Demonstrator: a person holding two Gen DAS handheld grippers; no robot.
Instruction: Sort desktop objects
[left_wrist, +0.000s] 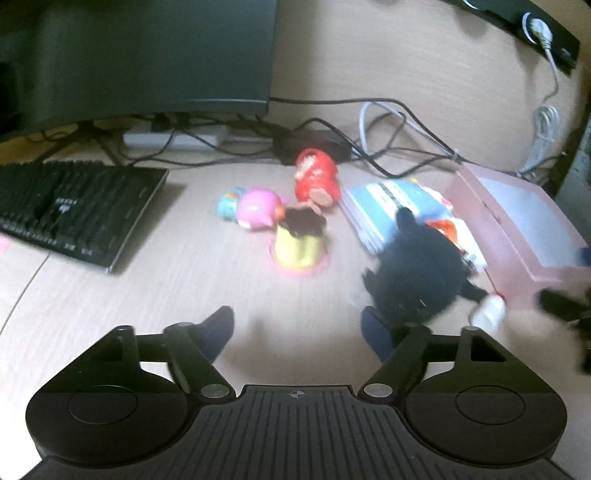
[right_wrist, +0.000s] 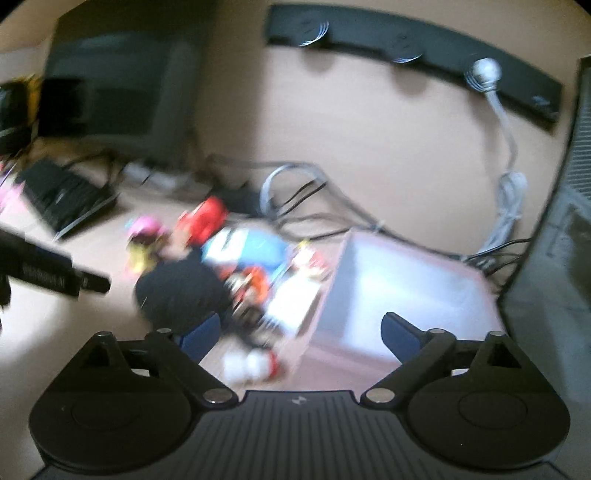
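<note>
The left gripper (left_wrist: 297, 332) hangs low over the worktop (left_wrist: 147, 295) with its jaws spread wide and nothing between them. Its right finger sits just beside, perhaps touching, a black plush toy (left_wrist: 417, 273) that lies partly on a stack of picture books (left_wrist: 391, 206). The right gripper (right_wrist: 301, 332) is likewise spread and empty, poised above the near edge of a pink bin (right_wrist: 399, 291), with the same black plush toy (right_wrist: 184, 288) just past its left finger.

The chief risk, as I judge it, is crowding. Both grippers point at the same small patch, and the left tool shows as a dark bar at the left edge of the right wrist view, so a shared reach for the plush could make them collide. The plush is soft and floppy; a shallow pinch may catch only fur and let it slip. Pulling it off the books could also drag the top book or knock the small white bottle with a red cap (left_wrist: 489, 310) lying at its side. Both views are smeared, so fine contacts cannot be read.

The pink bin (left_wrist: 517, 221), the only container, stands to the right of the books; its visible floor looks bare, though blur hides detail. Further out lie a yellow figure (left_wrist: 297, 247), a pink figure (left_wrist: 258, 208) and a red figure (left_wrist: 317, 177), close together, all outside the bin. A keyboard (left_wrist: 74, 210) and loose cables (left_wrist: 388, 122) lie beyond.
</note>
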